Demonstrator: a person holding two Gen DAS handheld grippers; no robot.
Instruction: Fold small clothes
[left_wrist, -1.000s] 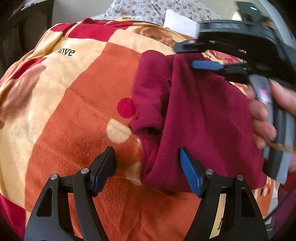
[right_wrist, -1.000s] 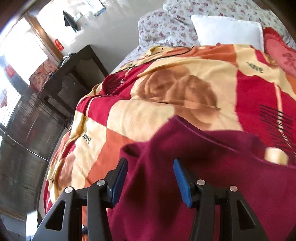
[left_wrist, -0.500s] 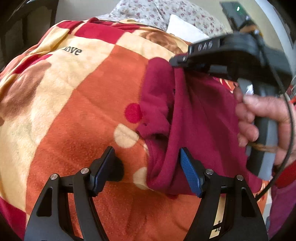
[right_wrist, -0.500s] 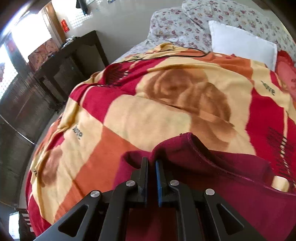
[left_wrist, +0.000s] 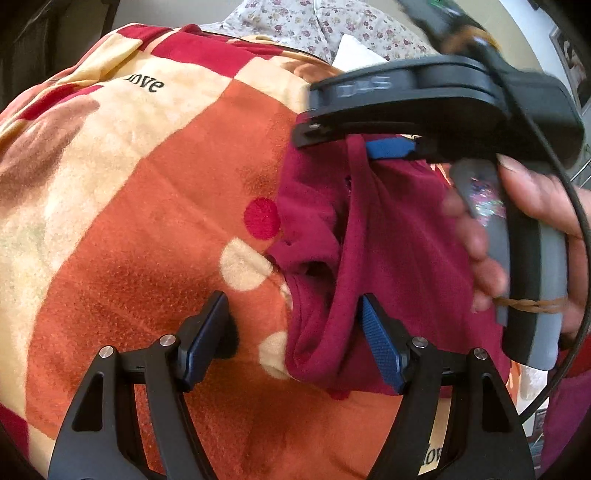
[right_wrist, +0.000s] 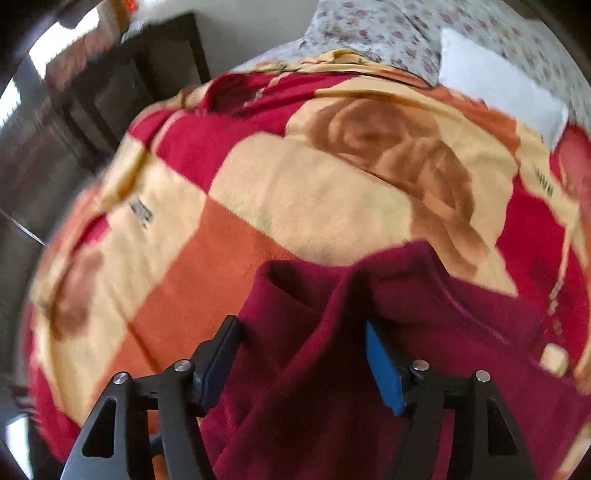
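Observation:
A small maroon garment (left_wrist: 388, 236) lies rumpled on the orange, cream and red blanket (left_wrist: 147, 206). My left gripper (left_wrist: 295, 332) is open low over the blanket, its right finger against the garment's near folded edge. In the left wrist view my right gripper (left_wrist: 369, 144) hovers over the garment's far edge, with a raised ridge of cloth between its jaws. In the right wrist view my right gripper (right_wrist: 303, 362) is open with that maroon ridge (right_wrist: 332, 332) standing between the fingers.
A white pillow (right_wrist: 495, 85) and floral bedding (right_wrist: 388, 33) lie at the bed's head. Dark wooden furniture (right_wrist: 92, 122) stands left of the bed. The blanket spreads to the left of the garment.
My right gripper, shut on the garment's far edge half a second ago, has opened and let the cloth go. My left gripper stays open at the near edge.

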